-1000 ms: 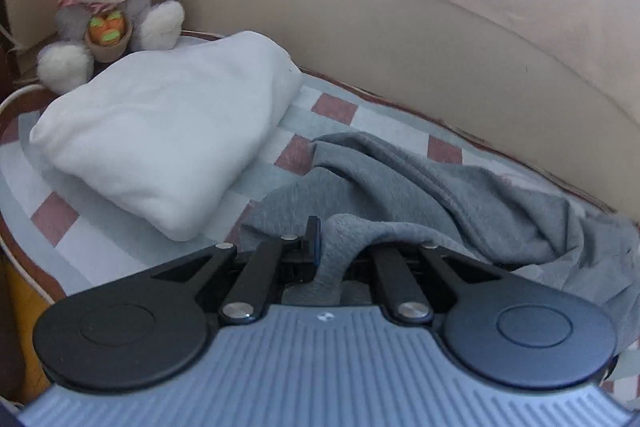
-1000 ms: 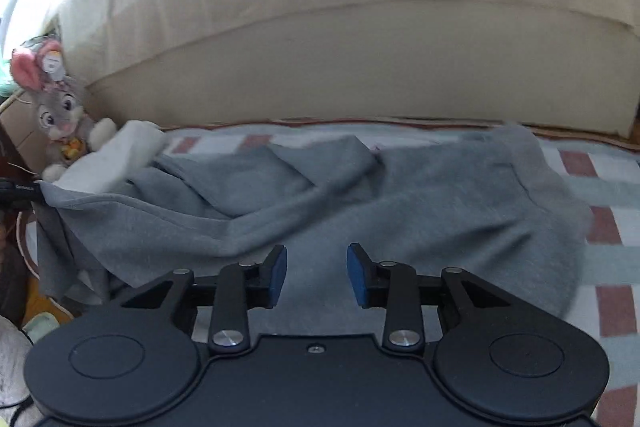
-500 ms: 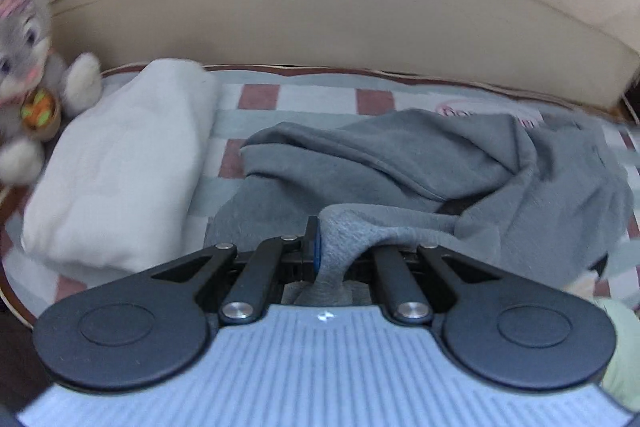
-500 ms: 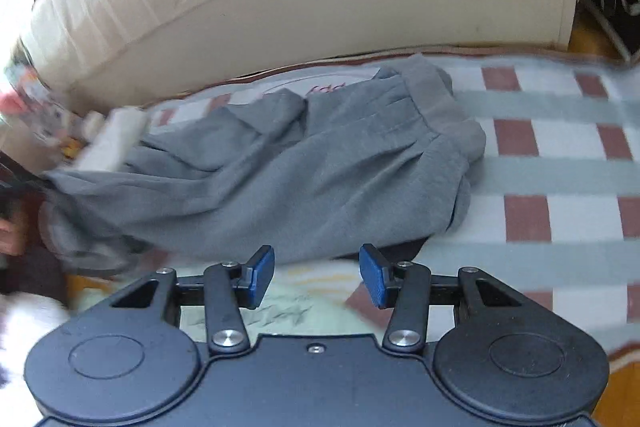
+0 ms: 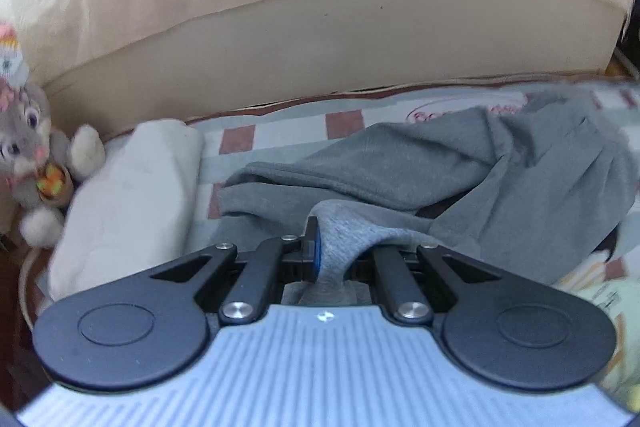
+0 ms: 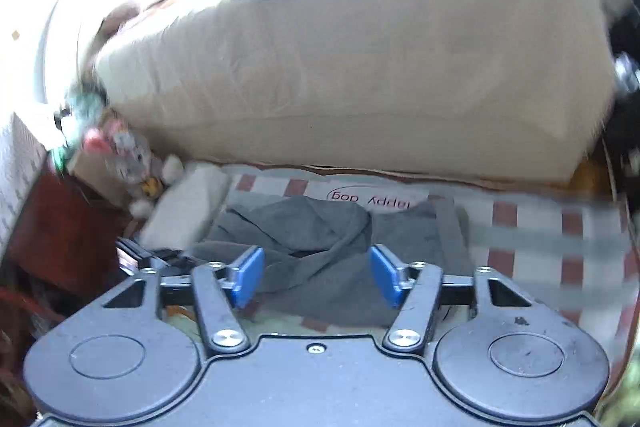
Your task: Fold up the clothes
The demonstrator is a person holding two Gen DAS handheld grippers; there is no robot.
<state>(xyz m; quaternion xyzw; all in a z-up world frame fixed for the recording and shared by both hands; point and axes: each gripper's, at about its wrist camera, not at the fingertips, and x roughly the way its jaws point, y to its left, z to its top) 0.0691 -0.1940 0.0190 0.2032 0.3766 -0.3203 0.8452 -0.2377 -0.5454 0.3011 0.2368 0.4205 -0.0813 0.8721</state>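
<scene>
A big cream-coloured mattress (image 5: 320,39) fills the back of the room, and in front of it a checked mat (image 5: 344,125) of red, white and grey squares lies flat on the floor, printed with an oval bearing mirrored letters close to the mattress edge. Taking the mattress as the landmark: the grey garment (image 5: 460,167) lies crumpled on the mat just in front of it, heaped in loose folds with one edge nearly reaching the printed oval. Beside the garment, toward the left end of the mattress, a folded white cloth (image 5: 132,195) sits on the mat, touching or almost touching the grey fabric at its near corner. Against the mattress at that same left end slumps a grey plush bunny (image 5: 32,151), pressed up to the white cloth.

The left gripper (image 5: 334,251) is low over the near edge of the garment, its jaws pressed together on a bunched ridge of grey fabric that rises up between them. The right gripper (image 6: 316,277) hangs higher and farther from the mattress, its blue pads (image 6: 248,275) spread wide apart with nothing between them, the grey garment (image 6: 320,239) visible below.
</scene>
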